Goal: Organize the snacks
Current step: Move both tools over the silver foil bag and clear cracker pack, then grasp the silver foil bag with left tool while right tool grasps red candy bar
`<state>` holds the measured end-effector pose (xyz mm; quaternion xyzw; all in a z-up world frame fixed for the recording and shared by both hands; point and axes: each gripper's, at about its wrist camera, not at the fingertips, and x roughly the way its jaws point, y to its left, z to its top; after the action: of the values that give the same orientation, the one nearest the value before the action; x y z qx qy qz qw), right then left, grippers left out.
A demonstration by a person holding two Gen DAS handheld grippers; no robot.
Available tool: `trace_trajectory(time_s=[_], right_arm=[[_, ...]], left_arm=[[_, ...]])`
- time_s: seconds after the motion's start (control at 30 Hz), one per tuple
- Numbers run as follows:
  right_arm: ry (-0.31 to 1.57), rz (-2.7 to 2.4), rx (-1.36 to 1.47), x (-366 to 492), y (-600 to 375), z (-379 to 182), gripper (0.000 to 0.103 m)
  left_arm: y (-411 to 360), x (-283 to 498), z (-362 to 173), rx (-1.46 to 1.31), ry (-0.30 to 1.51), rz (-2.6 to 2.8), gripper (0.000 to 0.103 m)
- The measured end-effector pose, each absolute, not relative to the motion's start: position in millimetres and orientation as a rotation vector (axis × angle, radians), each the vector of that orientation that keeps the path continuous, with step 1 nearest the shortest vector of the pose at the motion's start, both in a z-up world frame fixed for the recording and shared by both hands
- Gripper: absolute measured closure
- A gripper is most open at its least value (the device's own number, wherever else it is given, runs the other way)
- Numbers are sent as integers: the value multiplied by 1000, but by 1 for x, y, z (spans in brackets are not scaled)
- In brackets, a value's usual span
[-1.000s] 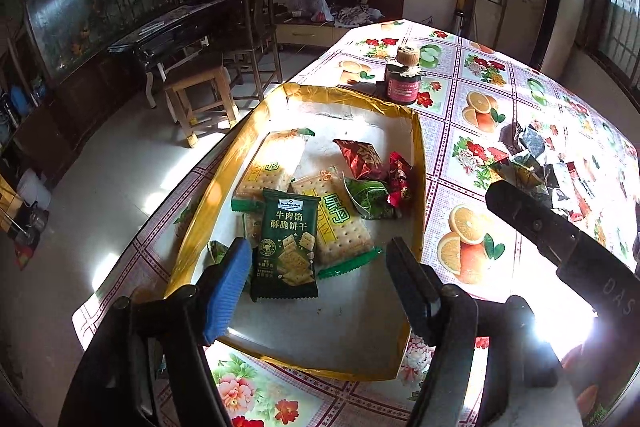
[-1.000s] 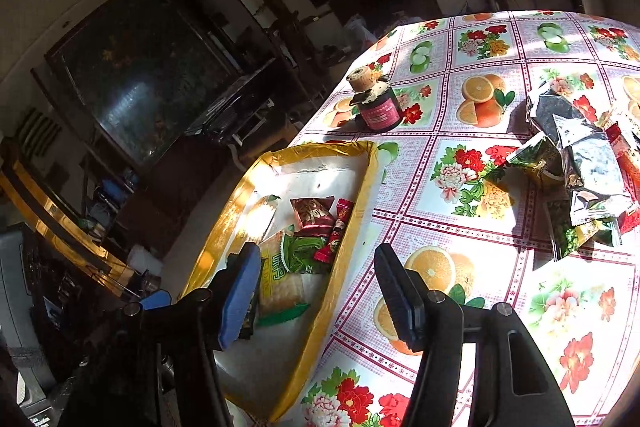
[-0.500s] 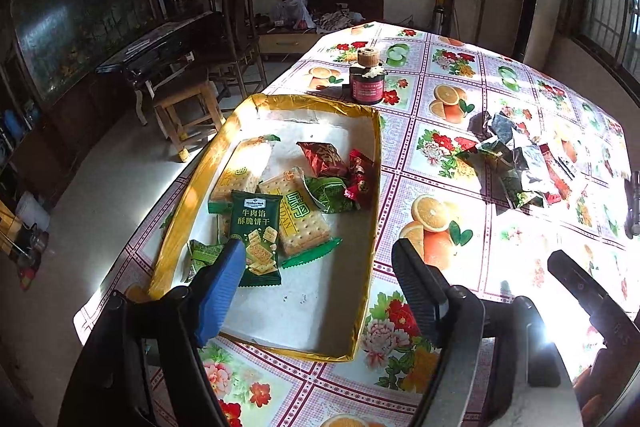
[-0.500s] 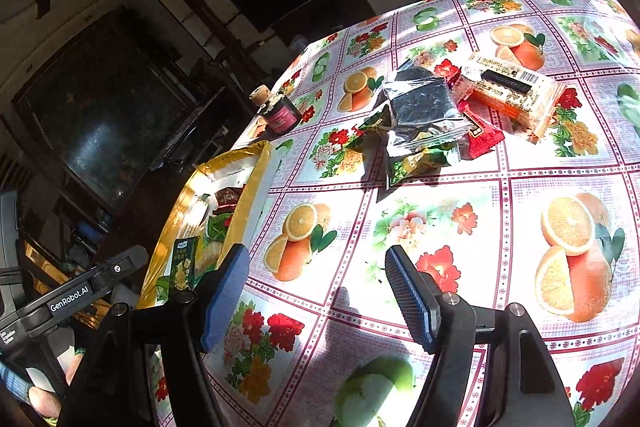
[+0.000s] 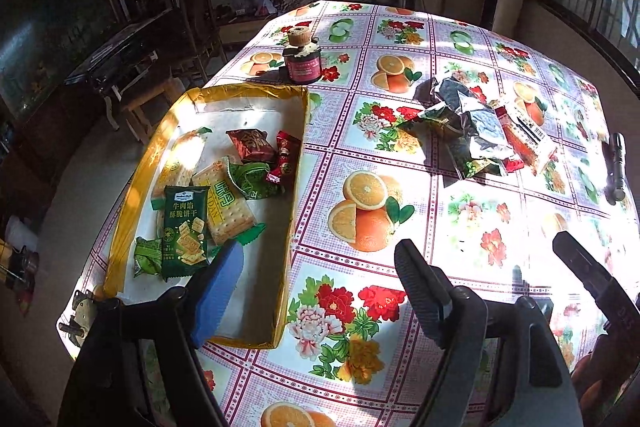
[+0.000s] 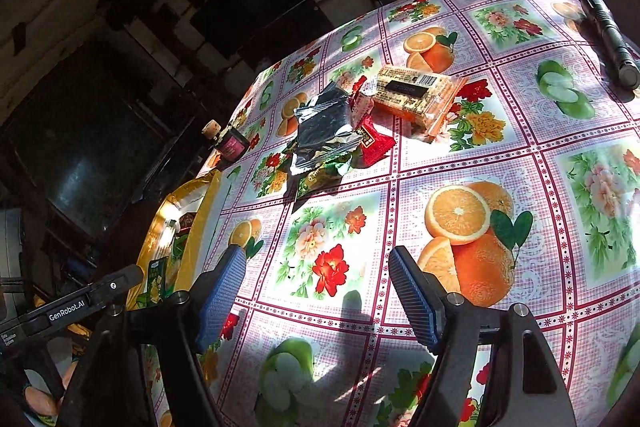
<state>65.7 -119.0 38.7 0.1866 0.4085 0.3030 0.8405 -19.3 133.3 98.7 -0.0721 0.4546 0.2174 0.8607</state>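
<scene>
Right wrist view looks across the glossy fruit-and-flower printed vinyl tablecloth (image 6: pixel 460 155) toward the loose heap of crinkled foil and plastic snack wrappers (image 6: pixel 332 135), which lies well beyond the right gripper (image 6: pixel 316 291), to the right of the shallow gold-rimmed cardboard tray (image 5: pixel 298 163) as the left wrist view shows it. That gripper's blue ribbed fingers (image 6: pixel 222 293) stand apart with only tablecloth between them, and they have just been opening. Left gripper (image 5: pixel 318 275) hangs over the tray's near right corner, its fingers likewise apart and empty, also just widened.

The step in hand looks like a reach for the next loose snack. It would go best if the right gripper took the outermost piece first: the clear-wrapped orange biscuit pack with a barcode label (image 6: pixel 418 95), on the side of the heap away from the tray. It is a firm, flat block, so closing across its short width should hold. The silver foil pouch (image 6: pixel 324 123) is slick and crumpled, likely to slide or drag neighbours such as the small red glossy sachet (image 6: pixel 372 143); pinching a sealed edge seems wiser.

Inside the tray already lie a dark green cracker packet with printed characters (image 5: pixel 186 227), pale cracker packs in clear film (image 5: pixel 226 203) and small red and green crinkly wrappers. Beyond the tray's far end stands a squat dark jar with a pink label and cork stopper (image 5: pixel 302 61). A black ridged metal torch (image 6: pixel 608 39) lies far from the tray, past the heap
</scene>
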Motion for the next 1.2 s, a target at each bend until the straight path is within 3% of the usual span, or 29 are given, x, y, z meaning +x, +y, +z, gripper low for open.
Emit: trace_trajectory(time_s=[0.57, 0.93, 1.17, 1.2], right_arm=[[848, 570, 451, 76, -164, 34, 23], [838, 537, 443, 98, -182, 39, 21], [854, 518, 422, 120, -182, 38, 20], [854, 518, 413, 124, -180, 39, 20]], left_arm=[[73, 100, 96, -161, 1018, 289, 26], [40, 205, 65, -136, 1107, 289, 26], [33, 224, 43, -130, 1162, 257, 26], [35, 223, 39, -133, 1167, 254, 30]])
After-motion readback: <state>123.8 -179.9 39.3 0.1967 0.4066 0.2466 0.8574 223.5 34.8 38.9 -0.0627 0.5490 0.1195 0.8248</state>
